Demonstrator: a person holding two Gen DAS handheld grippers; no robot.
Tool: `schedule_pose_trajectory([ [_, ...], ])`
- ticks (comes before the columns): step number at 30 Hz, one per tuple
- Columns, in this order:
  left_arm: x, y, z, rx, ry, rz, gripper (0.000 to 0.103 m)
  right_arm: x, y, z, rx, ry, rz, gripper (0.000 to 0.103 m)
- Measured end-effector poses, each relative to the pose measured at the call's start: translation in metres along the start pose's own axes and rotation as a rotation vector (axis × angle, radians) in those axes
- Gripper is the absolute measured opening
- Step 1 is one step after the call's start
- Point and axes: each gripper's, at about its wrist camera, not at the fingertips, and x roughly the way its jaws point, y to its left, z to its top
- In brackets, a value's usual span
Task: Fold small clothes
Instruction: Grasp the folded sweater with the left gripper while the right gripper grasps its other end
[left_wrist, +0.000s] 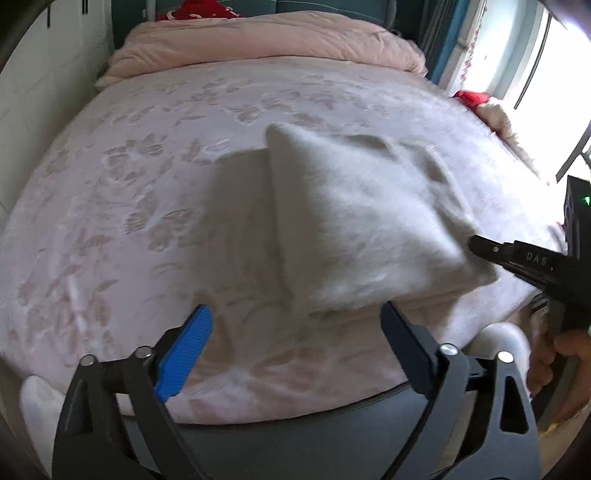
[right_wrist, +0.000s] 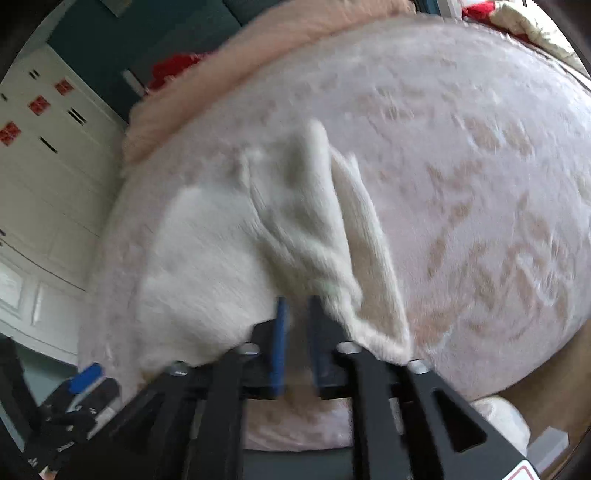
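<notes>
Left gripper (left_wrist: 295, 328) nearest, jaws wide apart, empty. Right gripper (right_wrist: 295, 325) jaws slightly apart beside white garment (left_wrist: 369, 221); grip unclear. We should square edges on bed (left_wrist: 147, 184).

This is a bedroom in a home. A bed (left_wrist: 110, 221) fills most of both views, covered by a pale pink spread with a leaf pattern. At its far end lies a folded pink quilt (left_wrist: 258, 44) against a teal headboard (left_wrist: 314, 7), with a red cloth (left_wrist: 195, 13) behind it. A white wardrobe (right_wrist: 48, 177) with dark handles and red paper squares stands to the left of the bed. To the right, a bright window (left_wrist: 517, 55) lets daylight in, with more bedding heaped beneath it.
</notes>
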Motion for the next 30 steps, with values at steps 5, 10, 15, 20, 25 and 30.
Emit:
schedule_pose_trajectory([
  [5,0.034,0.001,0.028,-0.126,0.073,-0.058,0.097,0.002,-0.01,0.004,-0.024,-0.046,-0.087,0.078],
  [10,0.087,0.012,0.047,-0.285,0.181,-0.129,0.097,0.04,-0.031,0.005,0.02,0.044,-0.032,0.079],
  [15,0.116,0.013,0.055,-0.341,0.196,-0.145,0.098,0.07,-0.044,0.002,0.113,0.084,0.065,0.088],
  [20,0.138,0.016,0.056,-0.375,0.21,-0.206,0.098,0.078,-0.043,0.003,0.144,0.068,0.131,0.093],
  [25,0.138,0.011,0.061,-0.356,0.218,-0.202,0.096,0.086,-0.035,0.014,0.163,0.071,0.14,0.08],
  [30,0.107,-0.003,0.068,-0.225,0.162,-0.138,0.067,0.074,-0.034,0.023,0.216,0.064,0.178,0.037],
])
